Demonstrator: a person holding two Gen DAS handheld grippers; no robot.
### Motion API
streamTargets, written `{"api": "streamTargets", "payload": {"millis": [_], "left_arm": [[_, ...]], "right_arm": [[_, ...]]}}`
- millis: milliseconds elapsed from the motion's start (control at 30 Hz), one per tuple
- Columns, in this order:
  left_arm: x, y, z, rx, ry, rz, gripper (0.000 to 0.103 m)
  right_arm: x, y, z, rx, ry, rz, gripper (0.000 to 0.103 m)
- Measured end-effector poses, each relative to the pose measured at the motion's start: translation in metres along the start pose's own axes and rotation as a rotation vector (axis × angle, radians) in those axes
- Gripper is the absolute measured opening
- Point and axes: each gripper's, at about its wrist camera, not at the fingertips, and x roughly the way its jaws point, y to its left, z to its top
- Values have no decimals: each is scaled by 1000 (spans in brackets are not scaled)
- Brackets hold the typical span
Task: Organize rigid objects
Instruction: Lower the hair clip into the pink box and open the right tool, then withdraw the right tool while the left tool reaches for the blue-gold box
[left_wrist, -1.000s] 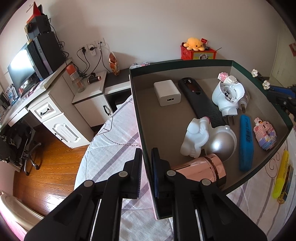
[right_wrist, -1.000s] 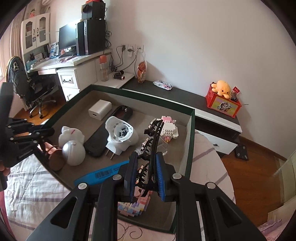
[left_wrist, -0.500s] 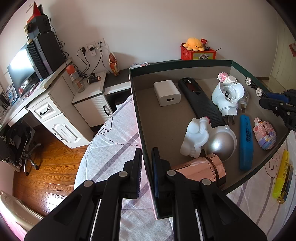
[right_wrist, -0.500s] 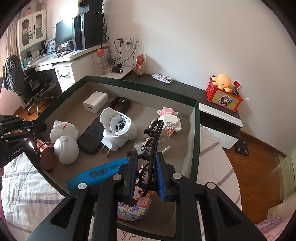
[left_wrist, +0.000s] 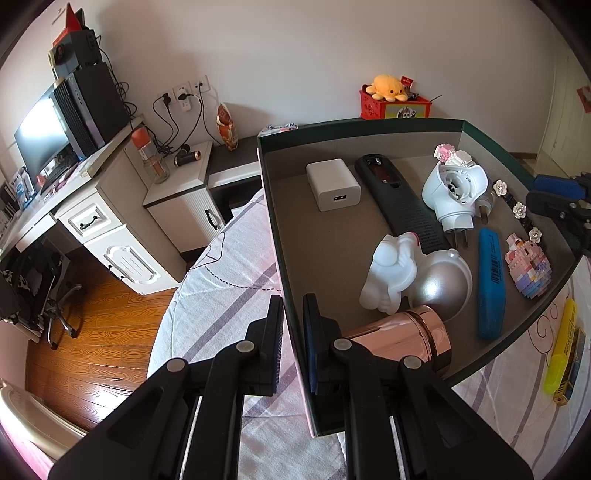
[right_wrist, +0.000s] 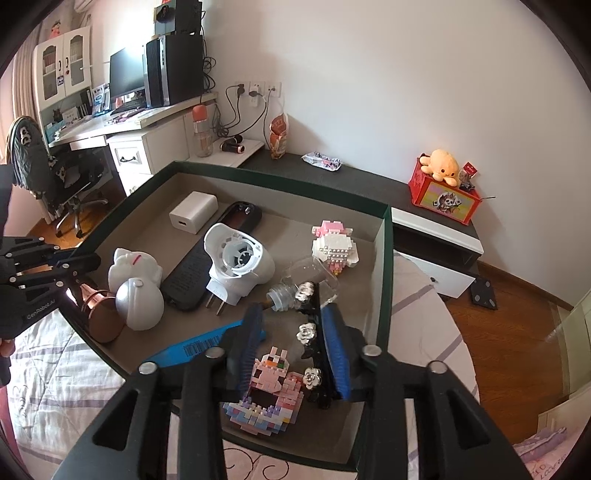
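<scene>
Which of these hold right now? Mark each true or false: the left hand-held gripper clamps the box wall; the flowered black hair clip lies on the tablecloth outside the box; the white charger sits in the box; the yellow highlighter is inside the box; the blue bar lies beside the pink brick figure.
1. The left hand-held gripper clamps the wall of the box: true.
2. The flowered black hair clip lies outside the box: false. It is in the box, between the opening jaws of the right hand-held gripper.
3. The white charger sits in the box: true.
4. The yellow highlighter is inside: false. It lies outside, on the tablecloth.
5. The blue bar lies beside the pink brick figure: true.
</scene>
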Motion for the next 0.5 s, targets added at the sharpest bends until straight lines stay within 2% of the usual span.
{"api": "streamTargets", "payload": {"millis": [233, 333, 400, 433, 467, 500], "left_arm": [[-3, -2, -1, -12, -4, 11, 12], [-18, -4, -4, -16, -44, 37, 12], [-33, -4, -7, -24, -72, 30, 24], [-40, -4, -10, -29, -81, 32, 39], [-50, -6, -13, -24, -99, 45, 46], [-57, -8, -16, -20, -111, 51, 48]], "right_arm": [[-16, -6, -5, 17, -18, 1, 37], [-28, -10, -12, 33, -24, 3, 37], [-39, -14, -20, 49, -27, 3, 37], [-43, -16, -23, 55, -28, 3, 39], [-49, -18, -27, 64, -33, 1, 41], [-56, -19, -33, 75, -35, 2, 42]]}}
